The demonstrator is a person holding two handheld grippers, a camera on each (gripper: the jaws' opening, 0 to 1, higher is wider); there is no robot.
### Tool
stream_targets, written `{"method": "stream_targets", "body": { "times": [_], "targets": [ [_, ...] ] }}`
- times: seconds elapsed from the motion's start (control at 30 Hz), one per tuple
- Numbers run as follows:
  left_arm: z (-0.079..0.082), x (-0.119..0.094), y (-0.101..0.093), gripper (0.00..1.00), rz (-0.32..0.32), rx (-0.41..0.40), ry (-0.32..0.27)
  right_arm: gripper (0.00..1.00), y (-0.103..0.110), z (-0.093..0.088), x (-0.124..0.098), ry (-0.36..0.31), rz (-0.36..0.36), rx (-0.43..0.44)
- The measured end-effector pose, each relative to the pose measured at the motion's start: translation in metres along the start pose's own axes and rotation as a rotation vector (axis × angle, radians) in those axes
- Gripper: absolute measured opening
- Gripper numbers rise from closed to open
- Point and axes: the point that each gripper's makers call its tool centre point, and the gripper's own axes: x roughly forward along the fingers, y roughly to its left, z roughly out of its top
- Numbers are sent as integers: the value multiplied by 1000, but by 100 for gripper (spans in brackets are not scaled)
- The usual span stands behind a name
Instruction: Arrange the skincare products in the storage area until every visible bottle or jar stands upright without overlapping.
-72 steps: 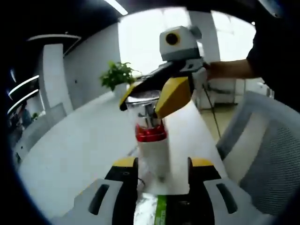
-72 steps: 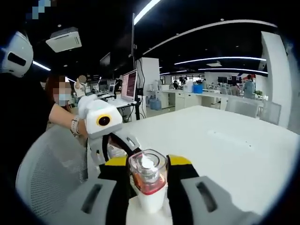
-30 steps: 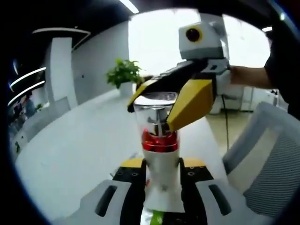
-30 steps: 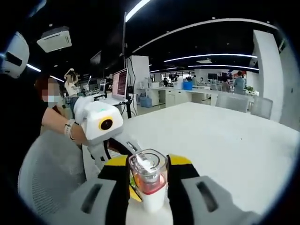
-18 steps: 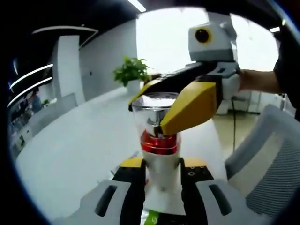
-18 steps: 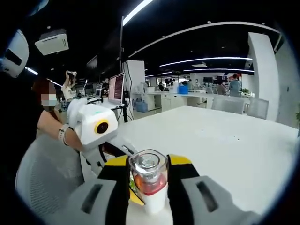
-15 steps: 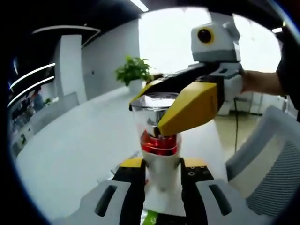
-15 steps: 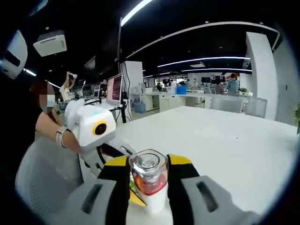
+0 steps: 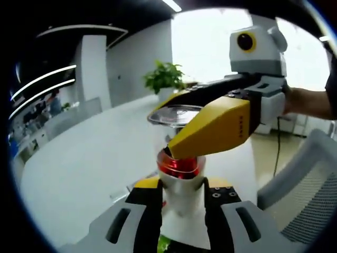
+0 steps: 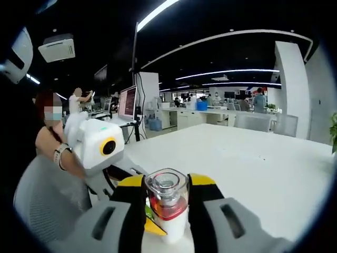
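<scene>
White bottle (image 9: 181,184) held above table (image 10: 253,163) btwn both grippers: left gripper (image 9: 181,192) clamps its body, right gripper (image 10: 166,203) grips clear cap (image 10: 166,185). Best kept vertical, lowered slowly, cap released first.

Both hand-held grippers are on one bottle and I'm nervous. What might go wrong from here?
The right hand-held gripper clamps the clear cap while the left hand-held gripper holds the white bottle; pulling apart may pop the cap off. The bottle sits near the table edge, so a slip might drop it.

Blown-out window glare, bright ceiling strips, dark ceilings, fisheye-warped edges
</scene>
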Motion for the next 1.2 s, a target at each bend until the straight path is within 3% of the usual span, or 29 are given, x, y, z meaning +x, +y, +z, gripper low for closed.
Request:
{"method": "stream_targets", "body": {
  "times": [0.27,0.37,0.63,0.83,1.2],
  "targets": [
    [1,0,1,27,28,-2,-6,30,2,0,0,21,48,-22],
    [-1,0,1,27,25,95,9,31,2,0,0,18,54,-3],
    [-2,-5,0,28,9,70,18,38,2,-1,1,35,27,-2],
    [-6,-16,7,37,19,25,46,45,3,-1,0,42,9,21],
    [-5,-50,26,59,51,-70,69,70,5,-3,-6,81,-45,56]
  ]
}}
